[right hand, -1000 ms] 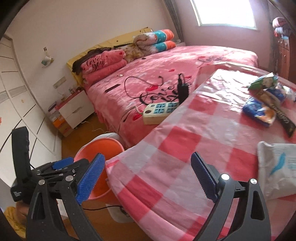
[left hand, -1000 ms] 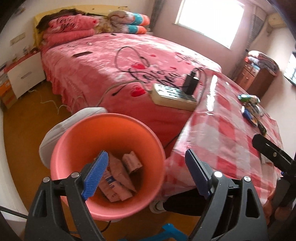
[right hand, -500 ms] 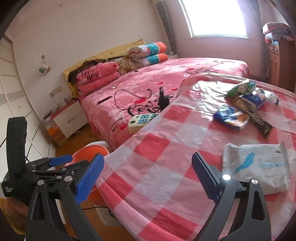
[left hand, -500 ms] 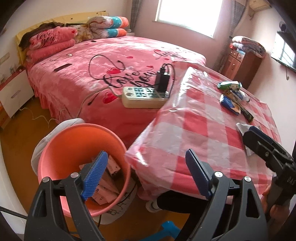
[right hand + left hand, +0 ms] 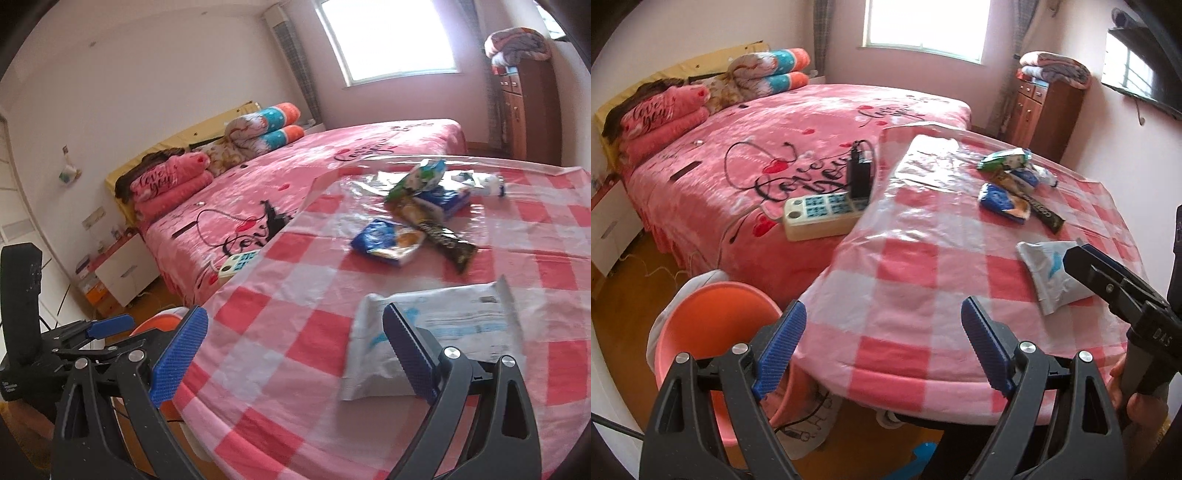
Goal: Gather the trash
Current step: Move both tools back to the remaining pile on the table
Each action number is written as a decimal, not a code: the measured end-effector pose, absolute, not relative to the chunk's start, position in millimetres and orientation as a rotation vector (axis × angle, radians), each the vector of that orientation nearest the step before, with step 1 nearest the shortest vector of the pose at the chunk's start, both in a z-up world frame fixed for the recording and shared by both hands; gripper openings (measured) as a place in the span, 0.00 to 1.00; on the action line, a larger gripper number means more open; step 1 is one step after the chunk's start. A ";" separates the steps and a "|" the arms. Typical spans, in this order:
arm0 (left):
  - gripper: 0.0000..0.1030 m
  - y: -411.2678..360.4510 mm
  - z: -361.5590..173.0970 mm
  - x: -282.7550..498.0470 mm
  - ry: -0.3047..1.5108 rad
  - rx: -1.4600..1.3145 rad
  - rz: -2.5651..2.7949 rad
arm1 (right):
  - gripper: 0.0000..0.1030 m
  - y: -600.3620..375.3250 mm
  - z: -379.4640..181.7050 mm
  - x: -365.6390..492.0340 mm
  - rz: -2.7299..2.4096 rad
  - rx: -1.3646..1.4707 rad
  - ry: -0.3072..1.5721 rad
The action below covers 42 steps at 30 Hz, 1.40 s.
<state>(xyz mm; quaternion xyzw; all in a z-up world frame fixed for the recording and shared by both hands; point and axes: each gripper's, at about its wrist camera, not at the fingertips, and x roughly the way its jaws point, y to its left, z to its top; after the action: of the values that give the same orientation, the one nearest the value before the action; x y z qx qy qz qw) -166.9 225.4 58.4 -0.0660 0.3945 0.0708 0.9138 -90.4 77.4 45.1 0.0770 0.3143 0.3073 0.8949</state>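
Observation:
My left gripper is open and empty, hanging over the near edge of the red-and-white checked table. The orange bin stands on the floor to its lower left; what it holds is hidden. My right gripper is open too, low over the table, with a white mailer bag lying just beyond its right finger. Farther back lie a blue snack wrapper, a dark bar wrapper and a green bag. The left wrist view shows the mailer partly behind the right gripper.
A pink bed runs along the table's left side, with a power strip and black charger on its corner. A white nightstand stands by the headboard and a wooden cabinet by the window. A hand grips the right tool.
Both grippers have swung right, away from the bin and over the table. The bin slid to the lower left of the left wrist view and the mailer drew closer to the right gripper.

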 end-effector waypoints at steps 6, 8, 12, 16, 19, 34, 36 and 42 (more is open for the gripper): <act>0.84 198.9 67.0 -152.5 0.803 -0.095 0.110 | 0.92 47.1 47.6 -82.2 0.591 0.201 0.630; 0.84 190.2 69.6 -147.3 0.800 -0.082 0.099 | 0.92 36.2 48.1 -78.8 0.571 0.217 0.625; 0.84 166.2 76.8 -132.5 0.788 -0.042 0.064 | 0.92 11.4 48.8 -70.5 0.531 0.262 0.619; 0.84 143.3 82.4 -114.9 0.776 -0.002 0.032 | 0.92 -12.6 48.6 -62.6 0.491 0.310 0.615; 0.85 127.7 81.5 -99.5 0.780 0.016 0.013 | 0.92 -33.1 48.3 -56.7 0.458 0.354 0.610; 0.85 67.5 72.7 2.1 0.836 -0.041 -0.055 | 0.92 -114.1 38.8 -38.6 0.302 0.484 0.606; 0.85 65.0 72.1 18.7 0.840 -0.054 -0.041 | 0.92 -118.0 36.2 -36.6 0.300 0.495 0.616; 0.85 79.4 80.5 68.8 0.809 -0.214 0.009 | 0.92 -123.3 30.4 -32.0 0.314 0.512 0.636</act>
<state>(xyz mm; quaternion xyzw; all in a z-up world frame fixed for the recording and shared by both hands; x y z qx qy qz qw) 68.8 79.4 80.5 -0.1040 0.3928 0.0044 0.9137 -32.0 -123.3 30.4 0.2481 0.3079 0.1522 0.9058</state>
